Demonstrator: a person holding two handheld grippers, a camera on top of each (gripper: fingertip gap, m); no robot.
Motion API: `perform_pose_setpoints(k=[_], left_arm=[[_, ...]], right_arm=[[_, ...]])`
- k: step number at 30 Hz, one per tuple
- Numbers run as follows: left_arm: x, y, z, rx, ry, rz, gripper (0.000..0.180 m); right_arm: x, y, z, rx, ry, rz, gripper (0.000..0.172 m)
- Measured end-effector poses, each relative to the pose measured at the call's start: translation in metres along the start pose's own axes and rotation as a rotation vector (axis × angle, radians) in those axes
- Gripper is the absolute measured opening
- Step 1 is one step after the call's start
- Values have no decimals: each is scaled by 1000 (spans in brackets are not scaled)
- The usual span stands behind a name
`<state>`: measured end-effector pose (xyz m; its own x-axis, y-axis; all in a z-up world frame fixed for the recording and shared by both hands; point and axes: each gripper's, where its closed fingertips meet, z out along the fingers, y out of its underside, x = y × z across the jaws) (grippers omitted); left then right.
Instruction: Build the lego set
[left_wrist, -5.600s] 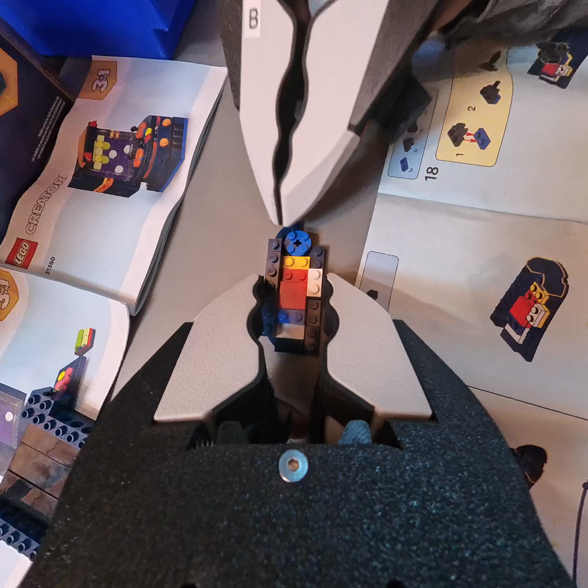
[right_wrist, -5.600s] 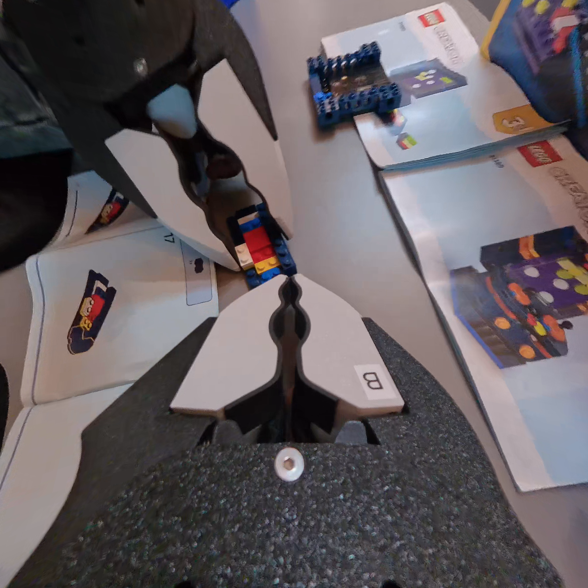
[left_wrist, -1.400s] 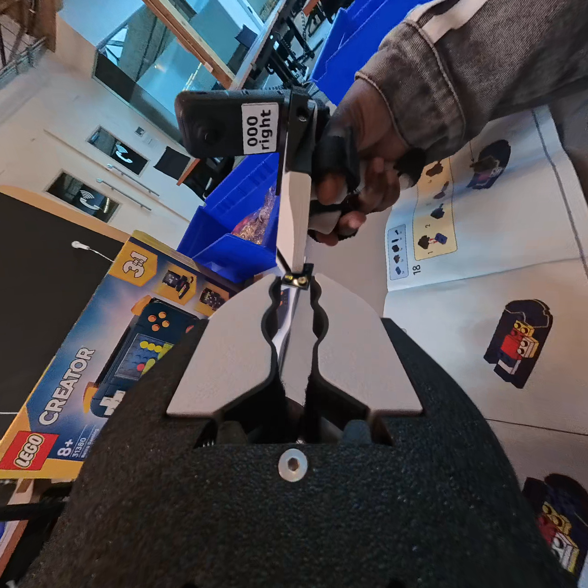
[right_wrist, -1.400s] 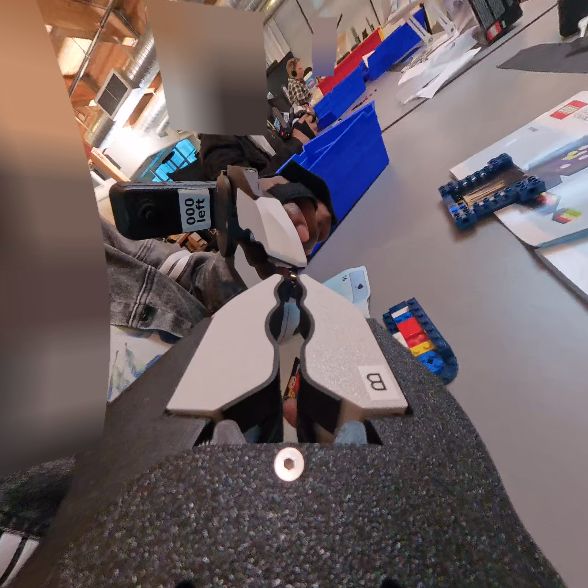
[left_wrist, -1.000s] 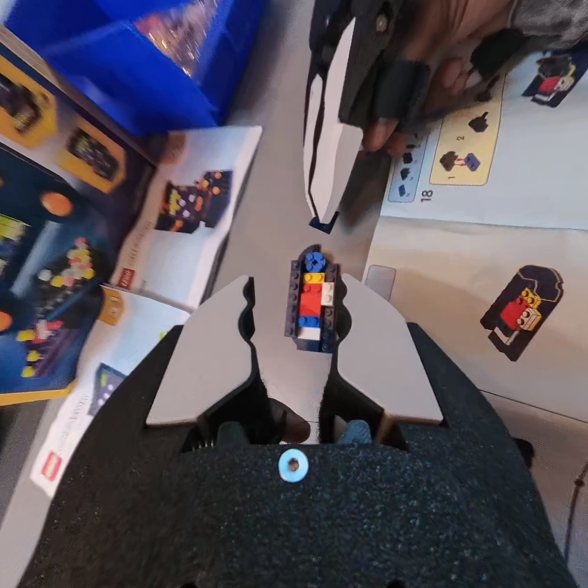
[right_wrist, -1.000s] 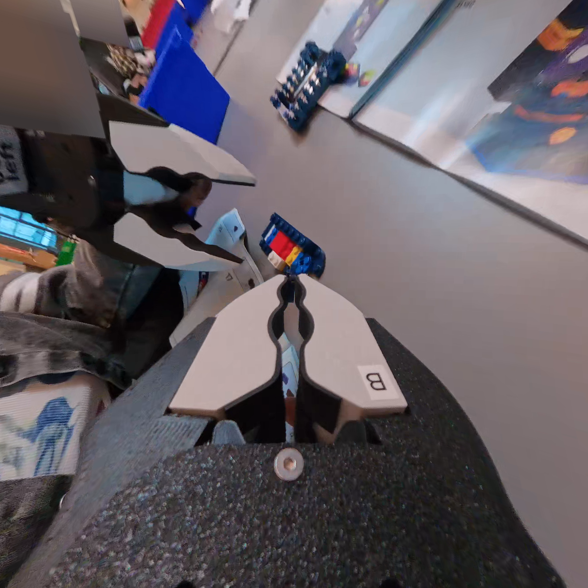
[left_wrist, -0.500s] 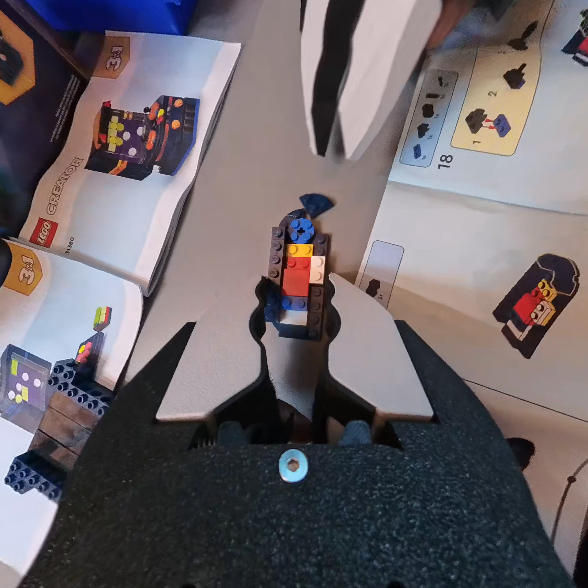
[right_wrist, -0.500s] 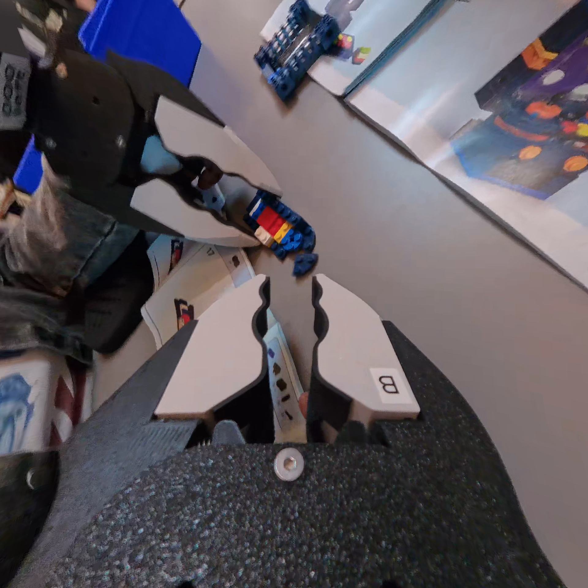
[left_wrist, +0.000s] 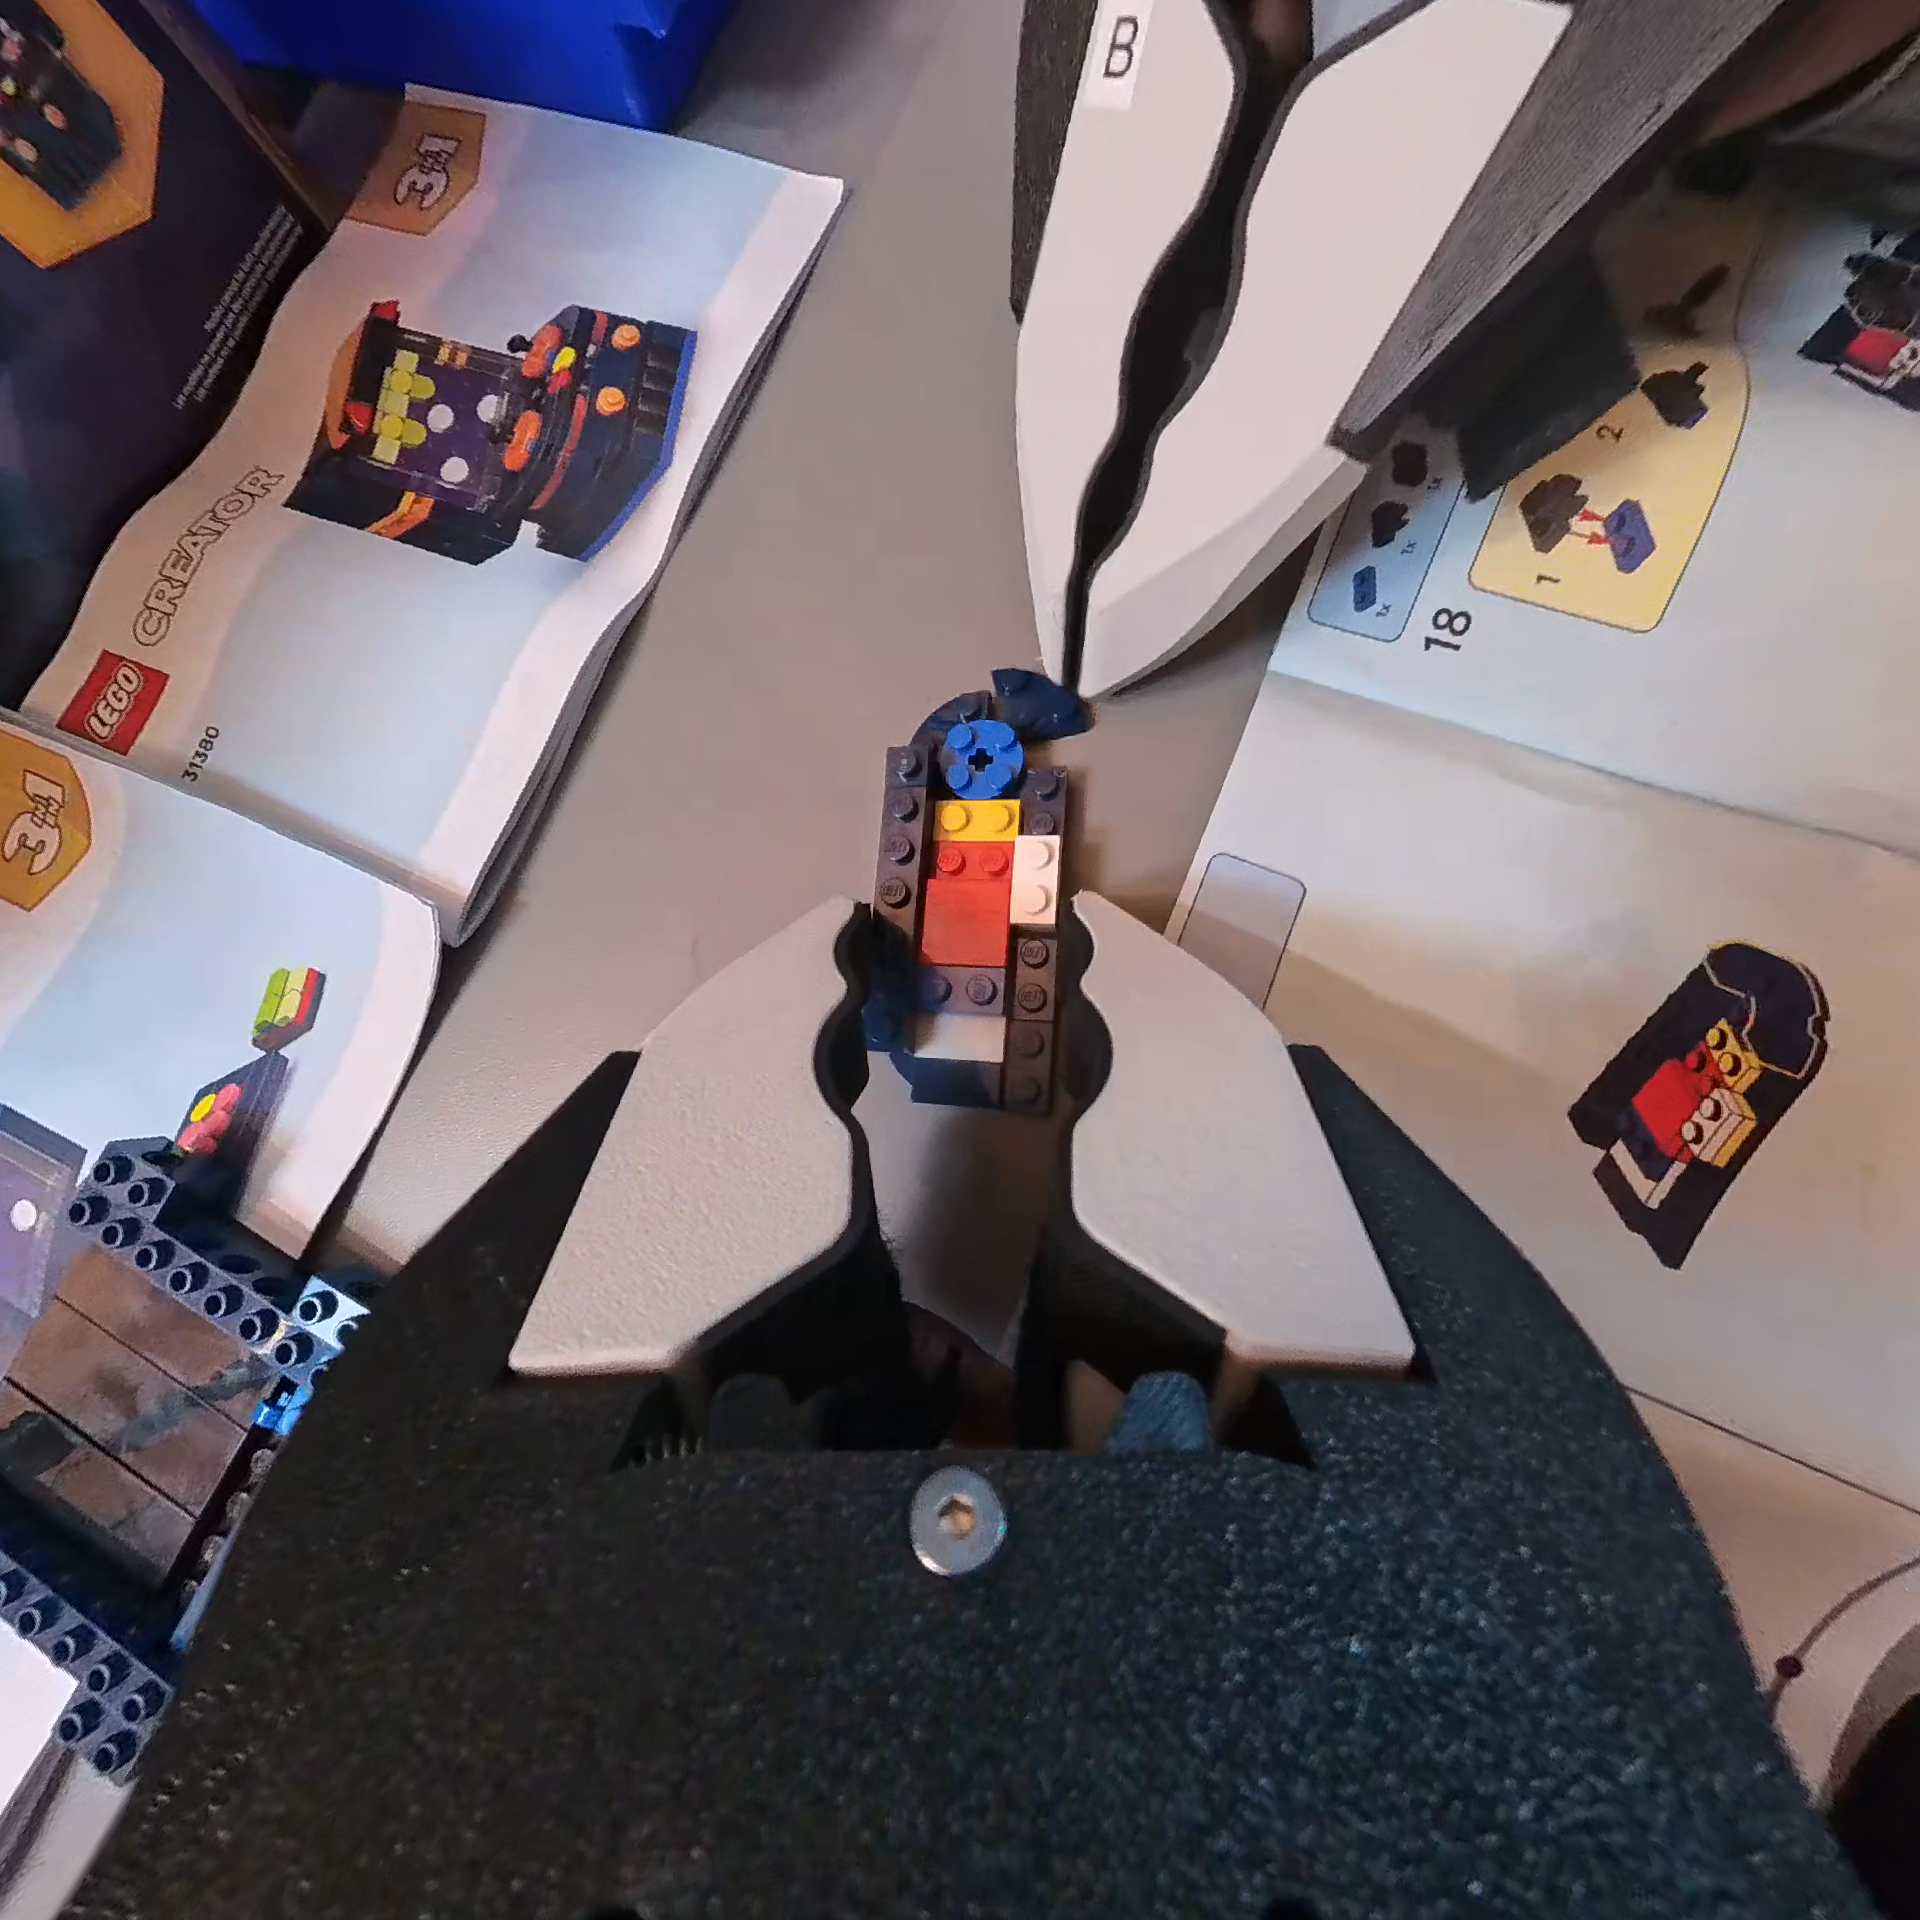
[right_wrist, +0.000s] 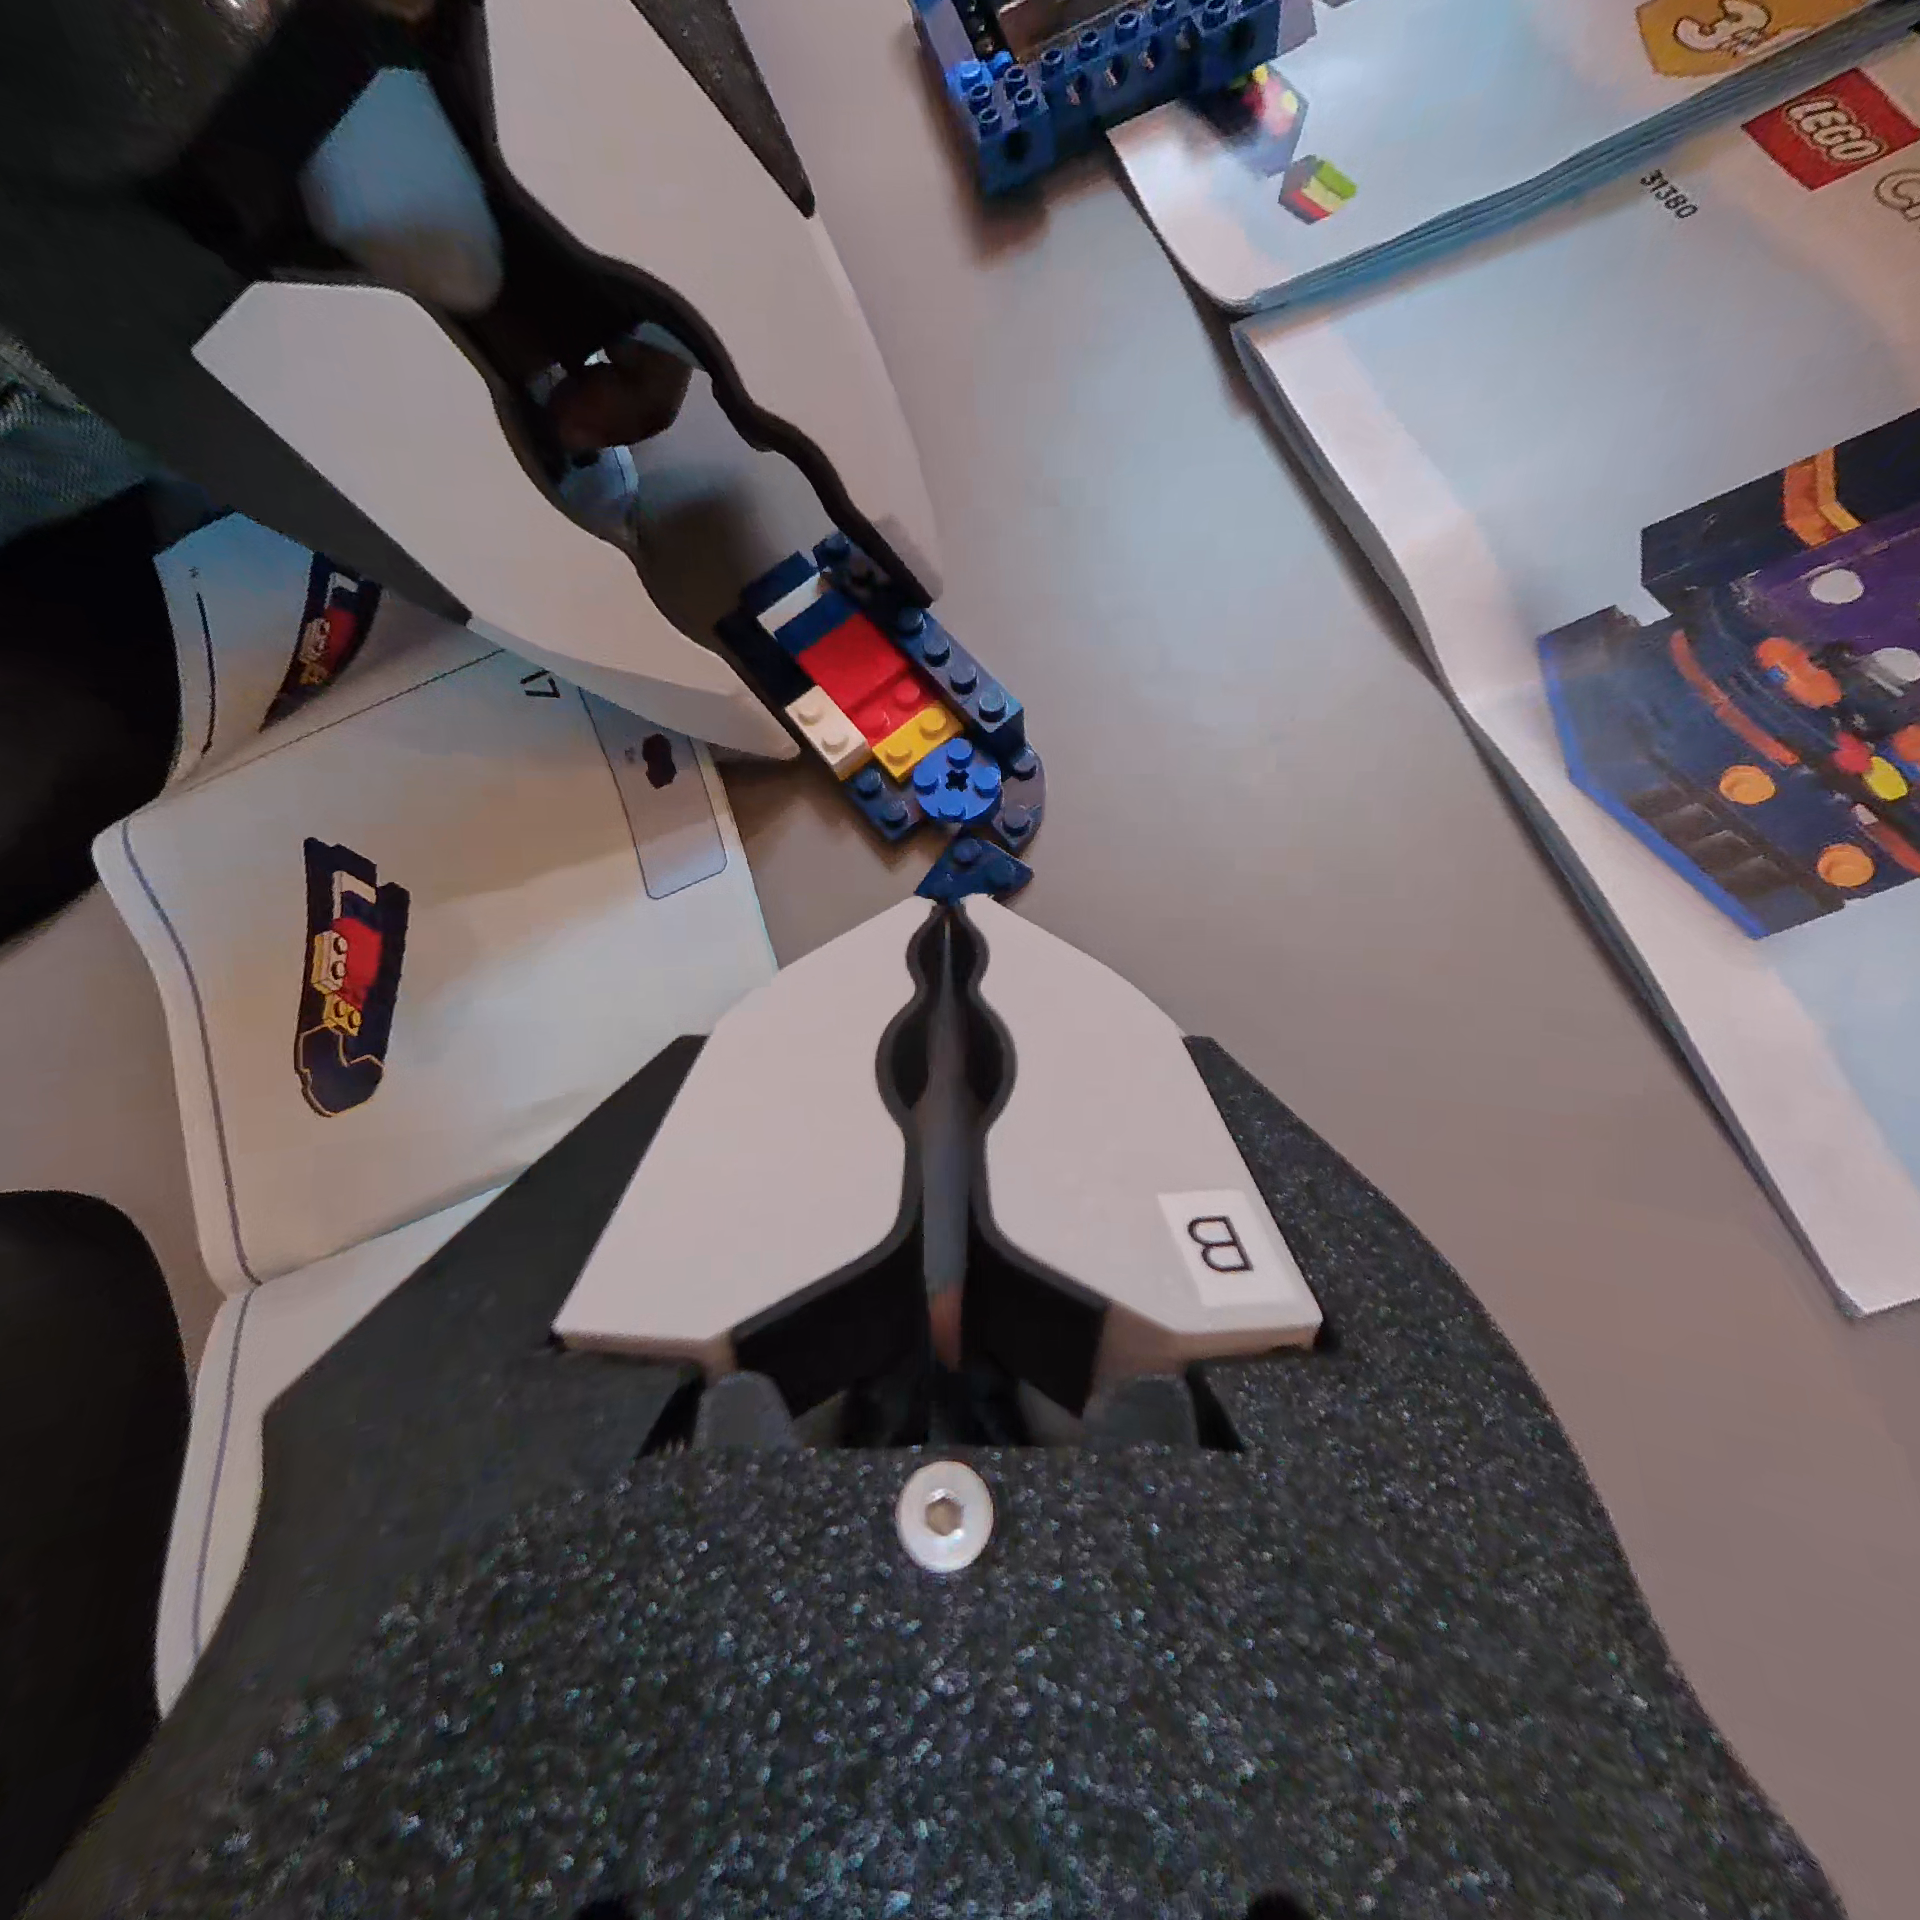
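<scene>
Left wrist view: the left hand-held gripper (left_wrist: 961, 961) clamps the near end of a small brick model (left_wrist: 971, 904) lying flat on the grey counter (left_wrist: 790, 644), both pads against its dark side rails, seemingly to keep it from sliding.
Across from it: the right hand-held gripper (left_wrist: 1075, 681) has its tips together at a loose dark blue wedge plate (left_wrist: 1034, 701) just beside the model's rounded end.
Right wrist view: the right hand-held gripper (right_wrist: 948, 909) is narrowed to nothing, its tips pinching the wedge plate (right_wrist: 971, 871) by one corner.
Surroundings: an open instruction booklet (right_wrist: 436, 977) and closed booklets (left_wrist: 416, 499) lie alongside, probably for reference.
</scene>
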<state>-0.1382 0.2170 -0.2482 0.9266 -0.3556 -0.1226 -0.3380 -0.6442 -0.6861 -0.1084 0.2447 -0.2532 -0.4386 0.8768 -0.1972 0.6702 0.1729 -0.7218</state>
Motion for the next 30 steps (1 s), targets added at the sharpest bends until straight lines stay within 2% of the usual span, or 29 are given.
perform_pose_setpoints(k=[7, 13, 16, 30], left_arm=[[0, 0, 0, 11, 12, -28, 33], [0, -1, 0, 20, 5, -20, 33], [0, -2, 1, 25, 6, -20, 33], [0, -2, 2, 20, -12, -2, 33]], right_arm=[[-13, -1, 4, 0, -76, 9, 1], [10, 0, -5, 29, 36, 37, 2], [12, 0, -3, 24, 63, -8, 0], [3, -2, 3, 18, 42, -47, 0]])
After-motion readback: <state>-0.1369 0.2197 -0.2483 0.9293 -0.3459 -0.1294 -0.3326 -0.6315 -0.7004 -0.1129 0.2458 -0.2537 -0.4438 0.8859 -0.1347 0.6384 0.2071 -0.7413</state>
